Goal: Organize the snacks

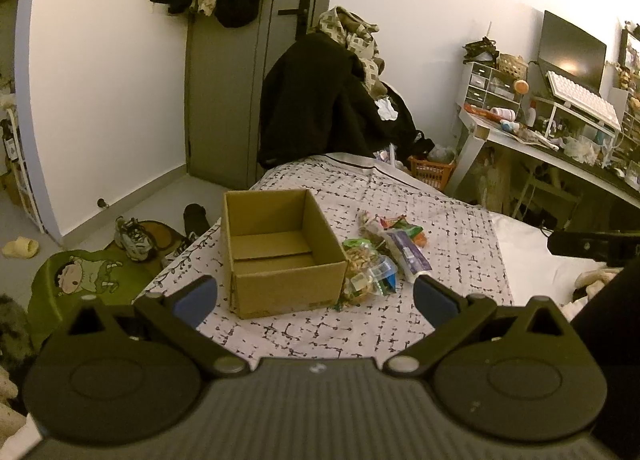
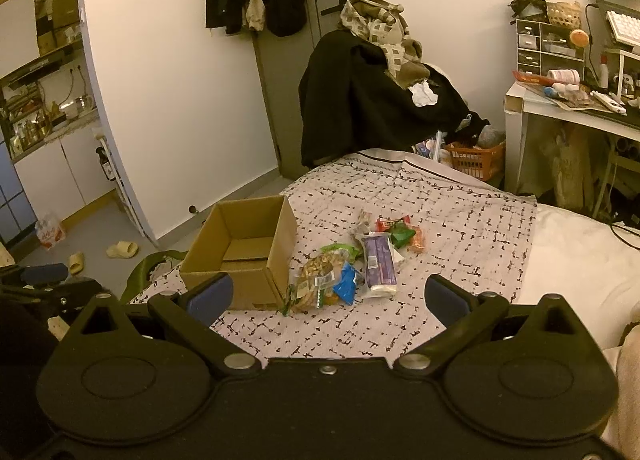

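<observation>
Ahead of right gripper (image 2: 327, 296) (jaws wide), snacks (image 2: 356, 256) beside box (image 2: 240, 252).

No lettering, brand or number can be read in either view. Print is carried by the purple snack packet (image 2: 378, 260) and a barcode label by the nut bag (image 2: 316, 278) beside the cardboard box (image 2: 244, 256), but all of it is too blurred.

Both wrist cameras are looking forward and down across the bed (image 1: 460, 219), hanging back from it. The left one is facing the cardboard box (image 1: 276, 256) head-on; the right is sitting further right. Both are sharing box, snack pile (image 2: 356, 260) and door (image 2: 304, 59).
</observation>
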`<state>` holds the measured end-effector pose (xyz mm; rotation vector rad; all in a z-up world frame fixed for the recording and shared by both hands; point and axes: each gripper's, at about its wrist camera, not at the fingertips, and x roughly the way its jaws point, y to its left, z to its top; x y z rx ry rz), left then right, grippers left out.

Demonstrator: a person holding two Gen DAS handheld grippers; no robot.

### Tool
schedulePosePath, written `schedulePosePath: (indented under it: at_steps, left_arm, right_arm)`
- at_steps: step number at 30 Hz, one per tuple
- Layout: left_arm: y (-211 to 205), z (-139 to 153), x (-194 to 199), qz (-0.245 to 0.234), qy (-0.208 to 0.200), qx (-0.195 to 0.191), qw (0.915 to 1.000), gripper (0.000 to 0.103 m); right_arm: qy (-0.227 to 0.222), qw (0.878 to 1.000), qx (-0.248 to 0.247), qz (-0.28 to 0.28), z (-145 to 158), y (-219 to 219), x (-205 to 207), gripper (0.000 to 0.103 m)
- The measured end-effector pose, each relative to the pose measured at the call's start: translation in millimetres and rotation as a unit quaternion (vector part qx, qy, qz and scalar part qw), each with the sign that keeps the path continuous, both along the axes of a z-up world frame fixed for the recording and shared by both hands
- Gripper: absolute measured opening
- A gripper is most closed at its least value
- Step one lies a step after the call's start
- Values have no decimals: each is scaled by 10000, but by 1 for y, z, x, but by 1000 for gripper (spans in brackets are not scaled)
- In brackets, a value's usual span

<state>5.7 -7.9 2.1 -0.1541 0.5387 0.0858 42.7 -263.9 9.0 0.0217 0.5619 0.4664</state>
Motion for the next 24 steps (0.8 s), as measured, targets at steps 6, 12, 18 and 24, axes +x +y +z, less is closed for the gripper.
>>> schedulePosePath:
  at_steps: [6,12,18,24]
  left_arm:
    - [1,0,1,-17,2,38,10000,103]
    - [-1,-1,1,-65,8,76,9999,103]
    - [-4,1,-2,-69,-56,141,9999,103]
    - [-5,6,-3,-101,-138,127,9998,103]
  right_arm:
    - [10,10000,8,-30,0,0,0,103]
    - [13,10000,16,-23,1,0,1,103]
    - [2,10000,11,-21,2,-1,3,103]
    - [-50,10000,-29,-5,4,-2,4,103]
